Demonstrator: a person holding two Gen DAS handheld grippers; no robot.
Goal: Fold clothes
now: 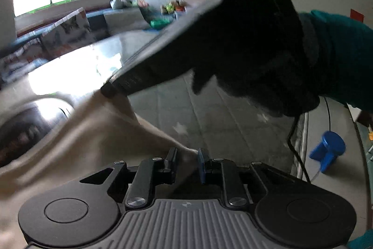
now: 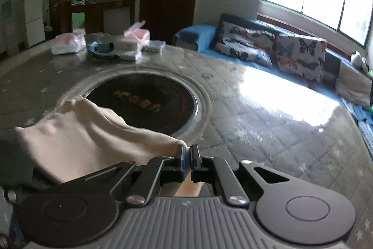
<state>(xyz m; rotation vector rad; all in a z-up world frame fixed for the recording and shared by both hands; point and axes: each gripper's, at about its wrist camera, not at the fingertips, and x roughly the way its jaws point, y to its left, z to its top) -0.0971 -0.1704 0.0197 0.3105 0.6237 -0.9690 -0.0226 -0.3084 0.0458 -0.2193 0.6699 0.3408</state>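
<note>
Between the closed fingers of the right hand-held gripper [image 2: 188, 155] sits a pinched edge of the cream garment [image 2: 88, 132], which trails to its left over the quilted surface [image 2: 256, 113]. Likewise, the left hand-held gripper [image 1: 188, 158] clamps another fold of it, cloth spreading leftward.

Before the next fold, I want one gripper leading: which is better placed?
Probably right. The right gripper is shut tight on the cloth, with bare table ahead. The left gripper pinches a corner more loosely.
</note>
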